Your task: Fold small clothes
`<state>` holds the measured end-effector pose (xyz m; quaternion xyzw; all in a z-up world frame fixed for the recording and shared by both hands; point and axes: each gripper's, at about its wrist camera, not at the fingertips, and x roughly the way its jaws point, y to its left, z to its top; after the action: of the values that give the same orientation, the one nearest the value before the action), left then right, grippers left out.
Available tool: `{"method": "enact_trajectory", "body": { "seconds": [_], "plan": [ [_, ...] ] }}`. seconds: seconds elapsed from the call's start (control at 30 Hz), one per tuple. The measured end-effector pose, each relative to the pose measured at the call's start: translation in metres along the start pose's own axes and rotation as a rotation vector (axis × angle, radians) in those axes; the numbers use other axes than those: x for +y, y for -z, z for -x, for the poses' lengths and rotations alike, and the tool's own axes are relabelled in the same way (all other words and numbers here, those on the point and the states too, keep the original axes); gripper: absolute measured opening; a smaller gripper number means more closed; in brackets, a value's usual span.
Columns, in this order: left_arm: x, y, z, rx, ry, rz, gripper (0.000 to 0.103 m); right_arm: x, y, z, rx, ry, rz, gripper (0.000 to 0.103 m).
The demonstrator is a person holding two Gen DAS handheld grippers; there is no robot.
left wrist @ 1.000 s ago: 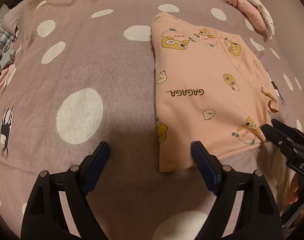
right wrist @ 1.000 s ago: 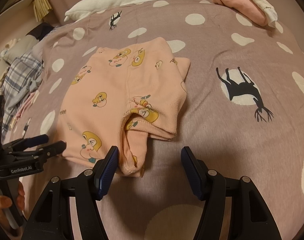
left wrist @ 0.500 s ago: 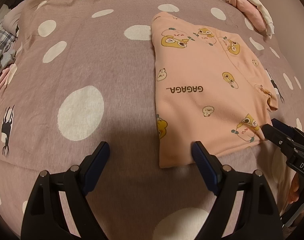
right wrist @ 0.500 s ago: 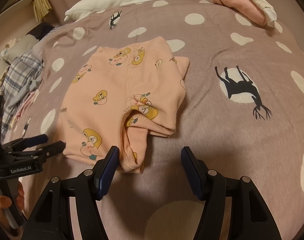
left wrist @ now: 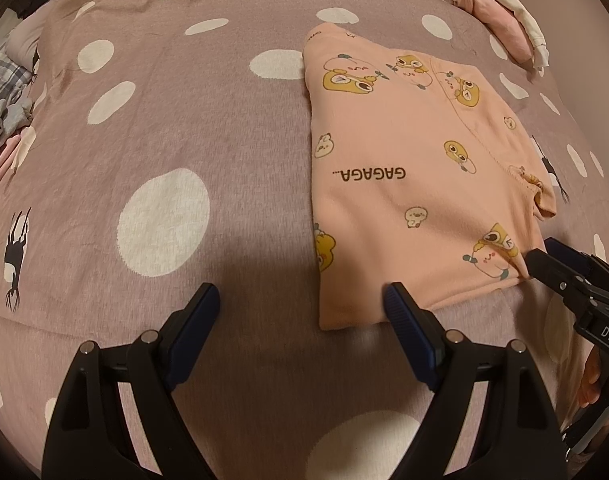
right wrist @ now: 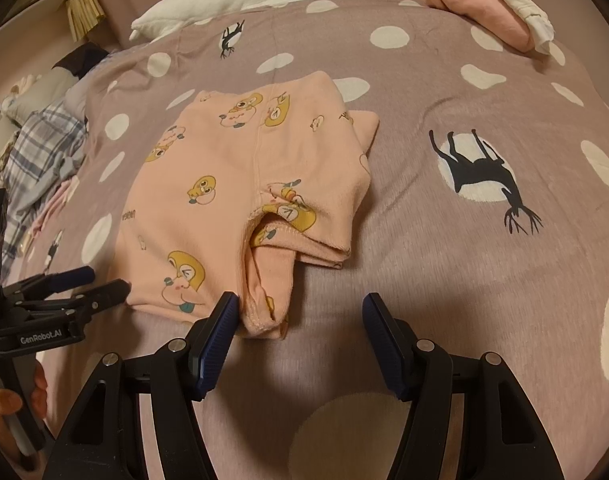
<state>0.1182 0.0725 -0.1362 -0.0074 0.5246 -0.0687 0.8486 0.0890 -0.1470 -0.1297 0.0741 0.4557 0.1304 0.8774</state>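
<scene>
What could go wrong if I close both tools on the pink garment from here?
1. The right tool sits by the loose sleeve end of the pink garment; gripping only that could unravel the fold.
2. The left tool, open, mostly straddles bare bedspread; it may pinch bedding rather than the hem.

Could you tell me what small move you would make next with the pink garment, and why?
Probably ease the right tool forward to grip the loose sleeve poking out of the folded pink garment. Both tools are open and hold nothing, and the left tool sits at the near hem, so the sleeve looks like the remaining untidy part.
</scene>
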Motion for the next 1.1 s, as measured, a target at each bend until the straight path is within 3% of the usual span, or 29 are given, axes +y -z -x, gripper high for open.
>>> {"method": "enact_trajectory", "body": {
  "seconds": [1.1],
  "plan": [
    [-0.005, 0.016, 0.009, 0.010, -0.035, -0.031, 0.085, -0.002, 0.014, 0.017, 0.006, 0.026, 0.015, 0.064]
  ]
}}
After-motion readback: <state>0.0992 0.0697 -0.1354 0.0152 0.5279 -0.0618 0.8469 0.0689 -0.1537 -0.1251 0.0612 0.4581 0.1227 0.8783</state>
